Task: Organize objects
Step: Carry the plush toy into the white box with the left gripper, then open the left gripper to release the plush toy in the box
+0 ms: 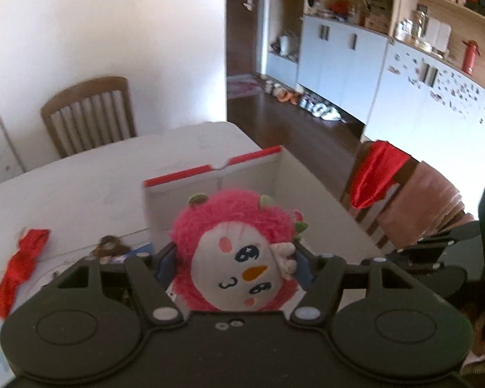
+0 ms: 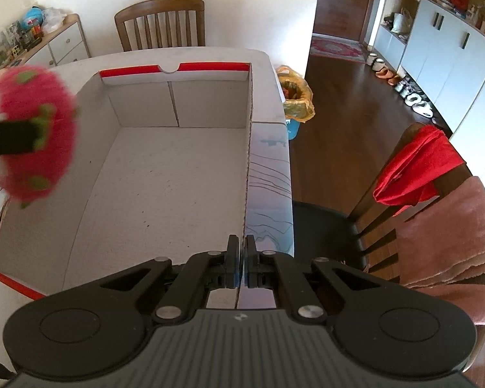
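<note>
My left gripper (image 1: 234,258) is shut on a pink fluffy plush doll (image 1: 239,252) with a white face, held above the table in front of the open cardboard box (image 1: 216,174). In the right wrist view the same doll (image 2: 35,135) hangs at the left, over the box's left wall. My right gripper (image 2: 241,245) is shut on the box's right wall (image 2: 247,174), near its front corner. The box floor (image 2: 165,187) is bare.
A red bow (image 1: 19,268) and a small brown item (image 1: 110,245) lie on the white table (image 1: 80,187). A wooden chair (image 2: 161,22) stands behind the table. A chair draped with red and pink cloth (image 2: 436,200) stands to the right. A bin with a yellow bag (image 2: 296,97) is past the table.
</note>
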The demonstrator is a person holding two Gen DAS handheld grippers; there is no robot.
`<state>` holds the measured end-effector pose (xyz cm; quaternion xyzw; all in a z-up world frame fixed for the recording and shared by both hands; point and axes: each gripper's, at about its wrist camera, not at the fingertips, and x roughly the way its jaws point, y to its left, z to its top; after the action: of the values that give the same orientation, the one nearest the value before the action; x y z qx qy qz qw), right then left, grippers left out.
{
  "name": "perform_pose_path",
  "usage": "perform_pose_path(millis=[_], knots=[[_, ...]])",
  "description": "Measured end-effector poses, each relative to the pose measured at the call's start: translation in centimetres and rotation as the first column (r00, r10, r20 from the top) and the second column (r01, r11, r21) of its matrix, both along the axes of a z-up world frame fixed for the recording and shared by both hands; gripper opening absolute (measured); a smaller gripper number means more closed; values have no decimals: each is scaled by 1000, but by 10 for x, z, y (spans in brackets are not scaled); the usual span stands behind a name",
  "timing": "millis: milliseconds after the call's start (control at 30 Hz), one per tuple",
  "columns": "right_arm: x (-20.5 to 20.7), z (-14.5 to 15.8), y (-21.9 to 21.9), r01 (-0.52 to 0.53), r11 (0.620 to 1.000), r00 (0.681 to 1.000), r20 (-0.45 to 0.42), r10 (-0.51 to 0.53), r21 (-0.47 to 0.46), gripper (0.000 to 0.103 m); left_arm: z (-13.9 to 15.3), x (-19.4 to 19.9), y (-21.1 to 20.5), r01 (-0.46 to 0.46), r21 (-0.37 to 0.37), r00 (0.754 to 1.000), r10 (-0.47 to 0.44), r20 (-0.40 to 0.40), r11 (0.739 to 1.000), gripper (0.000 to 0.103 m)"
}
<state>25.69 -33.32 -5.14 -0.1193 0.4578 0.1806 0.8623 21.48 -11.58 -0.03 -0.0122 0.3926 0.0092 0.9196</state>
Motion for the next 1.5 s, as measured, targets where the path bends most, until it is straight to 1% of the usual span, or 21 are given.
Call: perform_pose_path(millis=[167, 367, 433, 500, 567, 633, 733, 800, 1000, 1067, 1300, 1500], knots=[[1, 0, -1, -7, 1000, 1000, 0, 7, -1, 2, -18, 38, -13, 33, -7, 997, -34, -63, 999, 68], [3, 0, -4, -11, 1000, 1000, -1, 11, 1, 2, -49, 76, -21, 47, -21, 985, -50, -162, 999, 68], [4, 0, -4, -9, 1000, 1000, -2, 9, 2, 2, -58, 85, -25, 65, -16, 981, -67, -182, 998, 68], [4, 0, -4, -9, 1000, 1000, -3, 9, 1, 2, -64, 93, -28, 91, 4, 980, -89, -178, 996, 68], [4, 0, -3, -9, 1000, 1000, -1, 9, -1, 2, -72, 101, -31, 105, 13, 974, -100, -202, 994, 68], [3, -1, -3, -5, 1000, 1000, -2, 5, 0, 2, -81, 107, -33, 116, 6, 965, -112, -236, 993, 68], [4, -1, -3, -3, 1000, 1000, -3, 3, -1, 2, -93, 112, -32, 117, -4, 957, -113, -266, 993, 68], [3, -1, -3, -1, 1000, 1000, -4, 1, -3, 2, -96, 113, -29, 117, -14, 958, -116, -261, 993, 69], [3, -2, -1, 16, 1000, 1000, -7, -16, -4, 2, -96, 112, -23, 113, -34, 957, -118, -265, 993, 77], [3, -2, -1, 21, 1000, 1000, -8, -21, -5, 2, -94, 108, -19, 108, -42, 959, -115, -260, 993, 78], [2, -2, 0, 44, 999, 999, -12, -44, -6, 2, -77, 96, -9, 102, -53, 969, -112, -221, 993, 81], [0, -2, 3, 52, 998, 999, -6, -52, -22, 2, -59, 78, -1, 100, -54, 978, -108, -176, 994, 81]])
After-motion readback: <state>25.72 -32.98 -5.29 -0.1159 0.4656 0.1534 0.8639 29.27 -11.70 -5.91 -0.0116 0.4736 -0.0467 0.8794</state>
